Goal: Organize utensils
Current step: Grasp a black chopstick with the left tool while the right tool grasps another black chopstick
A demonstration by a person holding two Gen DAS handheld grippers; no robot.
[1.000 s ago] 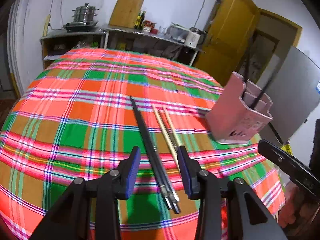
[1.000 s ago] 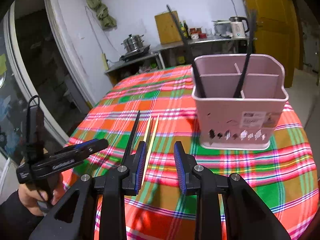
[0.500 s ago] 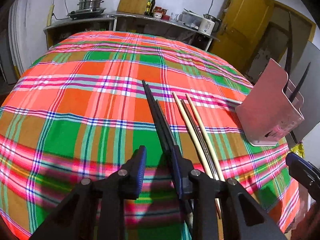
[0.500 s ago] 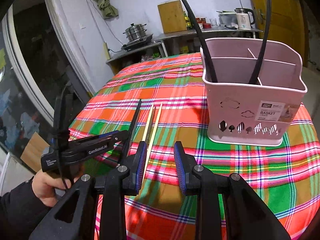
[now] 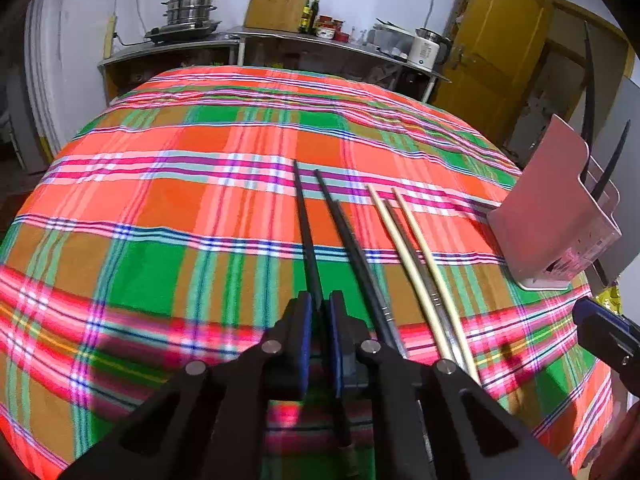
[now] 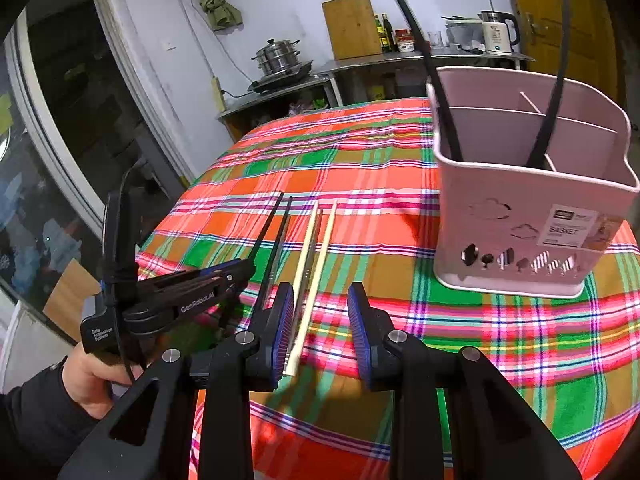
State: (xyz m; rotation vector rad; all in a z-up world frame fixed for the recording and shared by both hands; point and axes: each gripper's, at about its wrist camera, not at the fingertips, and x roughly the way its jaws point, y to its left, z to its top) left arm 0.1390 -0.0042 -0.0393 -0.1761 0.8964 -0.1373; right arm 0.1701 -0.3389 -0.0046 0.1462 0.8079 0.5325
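In the left wrist view, the left gripper (image 5: 320, 336) sits at the bottom centre of the frame with its blue-padded fingers (image 5: 305, 332) pinched on one black chopstick (image 5: 306, 232), which runs up from the jaws toward the middle of the frame over the plaid tablecloth (image 5: 160, 208). Just to its right lies a second black chopstick (image 5: 348, 236), angled slightly away at the tip, and further right a pair of pale wooden chopsticks (image 5: 404, 248) with a darker, thinner utensil lying between them, too blurred to name. At the right edge stands the pink utensil basket (image 5: 552, 220) with two long black utensil handles (image 5: 588, 92) rising out of it. In the right wrist view, the right gripper (image 6: 320, 320) is at the lower centre, jaws spread apart and holding nothing, above the near ends of the wooden chopsticks (image 6: 316, 248). The left gripper (image 6: 192, 292) shows at the left of that frame, gripped by a hand (image 6: 92, 380), clamped on the black chopsticks' near ends (image 6: 268, 236). The divided basket (image 6: 532, 216) fills the upper right, on the tablecloth (image 6: 360, 168), well apart from the chopsticks.
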